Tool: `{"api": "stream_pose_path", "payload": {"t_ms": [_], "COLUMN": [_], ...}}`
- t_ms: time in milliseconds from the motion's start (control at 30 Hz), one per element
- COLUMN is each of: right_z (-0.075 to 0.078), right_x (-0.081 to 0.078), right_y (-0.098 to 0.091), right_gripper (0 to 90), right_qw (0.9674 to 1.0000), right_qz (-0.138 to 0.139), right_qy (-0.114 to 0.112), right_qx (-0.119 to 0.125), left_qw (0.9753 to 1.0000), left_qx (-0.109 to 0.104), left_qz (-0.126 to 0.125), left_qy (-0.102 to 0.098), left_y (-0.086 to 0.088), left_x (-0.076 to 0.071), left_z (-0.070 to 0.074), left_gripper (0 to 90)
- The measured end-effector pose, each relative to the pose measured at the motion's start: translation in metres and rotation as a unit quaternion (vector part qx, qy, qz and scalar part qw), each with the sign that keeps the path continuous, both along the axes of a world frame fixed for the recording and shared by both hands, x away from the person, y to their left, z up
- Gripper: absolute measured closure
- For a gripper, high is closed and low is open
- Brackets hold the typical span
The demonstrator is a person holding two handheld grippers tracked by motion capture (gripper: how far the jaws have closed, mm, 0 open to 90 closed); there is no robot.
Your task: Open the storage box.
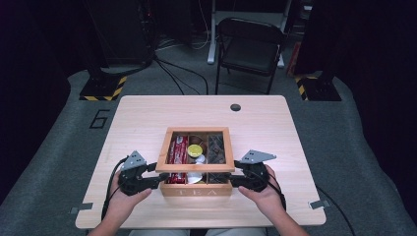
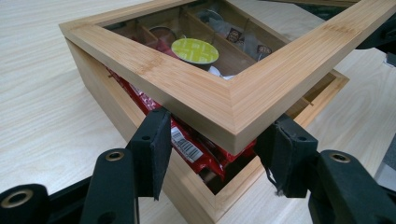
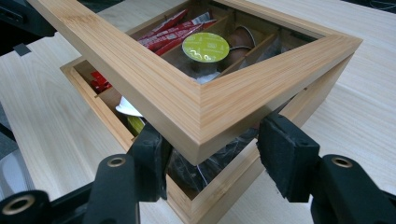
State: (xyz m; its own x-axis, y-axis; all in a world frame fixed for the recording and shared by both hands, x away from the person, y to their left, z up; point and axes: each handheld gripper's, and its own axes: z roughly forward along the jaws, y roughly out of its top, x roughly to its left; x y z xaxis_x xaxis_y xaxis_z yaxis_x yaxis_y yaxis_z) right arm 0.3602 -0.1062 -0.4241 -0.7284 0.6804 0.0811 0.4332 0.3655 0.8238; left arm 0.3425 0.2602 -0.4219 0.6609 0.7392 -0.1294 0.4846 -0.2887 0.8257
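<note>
Both grippers, left gripper [image 1: 156, 180] and right gripper [image 1: 235, 179], are clamping the lid [image 1: 196, 167] front corners; I am reading its front edge running straight between them, lower centre.

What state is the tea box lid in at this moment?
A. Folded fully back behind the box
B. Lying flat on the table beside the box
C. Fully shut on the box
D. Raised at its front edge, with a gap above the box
D: the lid stands lifted at the front corners, where the left gripper and right gripper straddle it, with the open box and red packets showing beneath.
</note>
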Motion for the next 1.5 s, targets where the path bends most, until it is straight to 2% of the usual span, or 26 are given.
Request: {"api": "stream_pose_path", "payload": {"t_ms": [367,633,733,900,1100,1500], "right_z": [0.009,0.019,0.023,0.029,0.035,0.055], "right_x": [0.005,0.007,0.009,0.013,0.017,0.029], "right_y": [-0.002,-0.002,-0.001,-0.002,-0.002,-0.001], "right_gripper": [44.1,43.3,43.0,42.8,42.6,43.3], "right_qw": [1.0000,0.9998,0.9997,0.9997,0.9997,0.9995], "right_qz": [-0.008,-0.014,-0.012,-0.013,-0.014,-0.013], "right_qy": [0.000,-0.014,-0.020,-0.020,-0.017,-0.028], "right_qx": [0.005,0.000,-0.002,0.003,0.012,0.009], "left_qw": [0.9999,0.9997,0.9996,0.9995,0.9995,0.9992], "left_qx": [-0.005,-0.011,-0.004,-0.004,-0.006,-0.012], "left_qz": [0.011,0.019,0.016,0.017,0.015,0.017], "left_qy": [-0.005,-0.009,-0.021,-0.028,-0.027,-0.033], "left_y": [0.000,0.003,0.002,0.002,0.003,0.003], "left_x": [0.005,0.010,0.011,0.014,0.019,0.030], "left_z": [0.008,0.015,0.019,0.025,0.032,0.049], "left_gripper": [45.4,45.2,44.0,43.9,43.6,44.3]}}
